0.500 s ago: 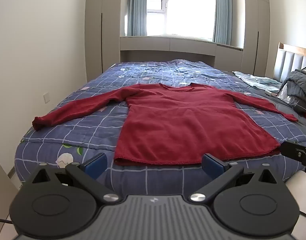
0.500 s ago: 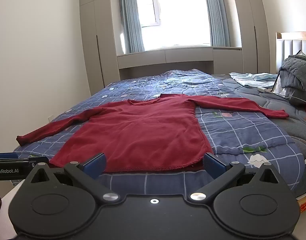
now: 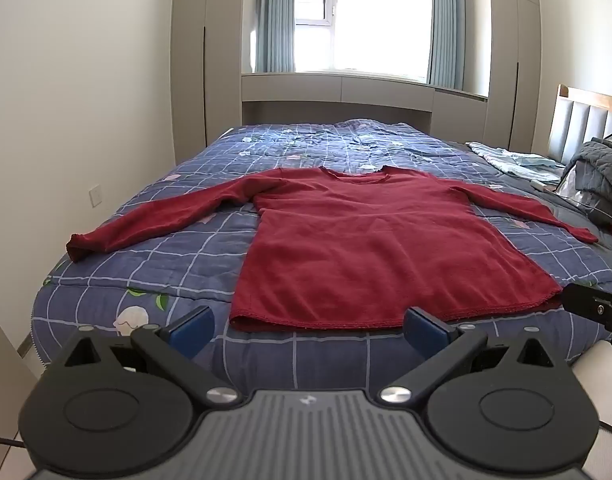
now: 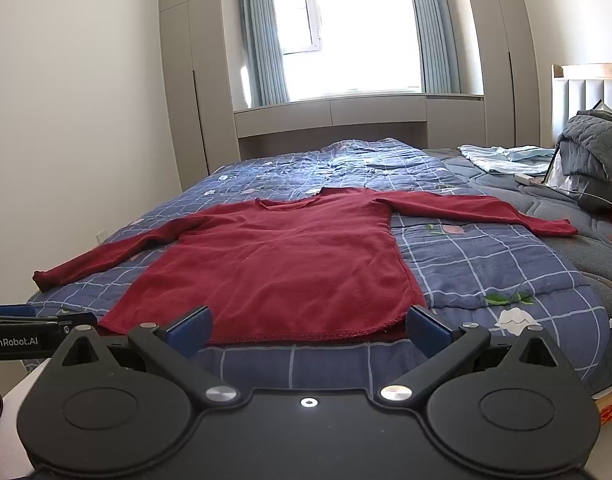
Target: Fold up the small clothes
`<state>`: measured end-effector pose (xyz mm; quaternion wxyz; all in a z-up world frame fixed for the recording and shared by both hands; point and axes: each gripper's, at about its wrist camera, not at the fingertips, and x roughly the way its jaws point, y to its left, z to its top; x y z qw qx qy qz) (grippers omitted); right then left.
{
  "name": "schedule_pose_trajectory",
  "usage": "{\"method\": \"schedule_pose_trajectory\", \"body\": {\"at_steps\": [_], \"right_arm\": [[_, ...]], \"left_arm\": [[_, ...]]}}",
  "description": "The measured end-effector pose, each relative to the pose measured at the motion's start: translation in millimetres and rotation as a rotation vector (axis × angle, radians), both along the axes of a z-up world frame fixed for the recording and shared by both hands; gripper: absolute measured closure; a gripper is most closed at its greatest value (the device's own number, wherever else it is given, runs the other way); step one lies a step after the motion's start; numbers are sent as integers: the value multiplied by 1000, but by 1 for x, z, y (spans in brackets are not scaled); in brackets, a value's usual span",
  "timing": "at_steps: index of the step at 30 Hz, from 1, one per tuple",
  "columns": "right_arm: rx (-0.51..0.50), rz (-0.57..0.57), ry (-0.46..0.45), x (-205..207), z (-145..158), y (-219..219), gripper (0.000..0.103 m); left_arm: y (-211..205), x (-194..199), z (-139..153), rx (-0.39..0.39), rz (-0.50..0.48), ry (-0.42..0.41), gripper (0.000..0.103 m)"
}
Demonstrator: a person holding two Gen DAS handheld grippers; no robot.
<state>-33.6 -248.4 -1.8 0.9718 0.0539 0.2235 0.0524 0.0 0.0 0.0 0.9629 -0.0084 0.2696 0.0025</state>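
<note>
A dark red long-sleeved top (image 3: 369,248) (image 4: 282,264) lies flat on the bed, neckline far, hem near, both sleeves spread out sideways. My left gripper (image 3: 307,328) hangs open just short of the hem, nothing between its blue pads (image 3: 192,324). My right gripper (image 4: 307,326) is open too, in front of the hem's right half, with empty blue pads (image 4: 427,328). Each gripper shows at the edge of the other's view: the right one (image 3: 593,308) and the left one (image 4: 26,332).
The bed carries a blue checked quilt (image 3: 154,264) (image 4: 485,264). At the right by the headboard (image 3: 589,120) lie a grey blanket (image 4: 597,152), light blue clothes (image 4: 501,158) and a white charger with cable (image 4: 525,179). Wardrobes and a window ledge stand behind; a wall is at the left.
</note>
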Motion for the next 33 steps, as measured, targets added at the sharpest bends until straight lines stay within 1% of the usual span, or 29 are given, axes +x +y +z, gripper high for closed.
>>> {"method": "schedule_pose_trajectory", "body": {"at_steps": [17, 33], "right_arm": [[-9, -2, -1, -3, 2, 1, 0], [-12, -3, -3, -4, 3, 1, 0]], "left_arm": [[3, 1, -3, -3, -2, -3, 0], [2, -1, 1, 3, -2, -4, 0]]}}
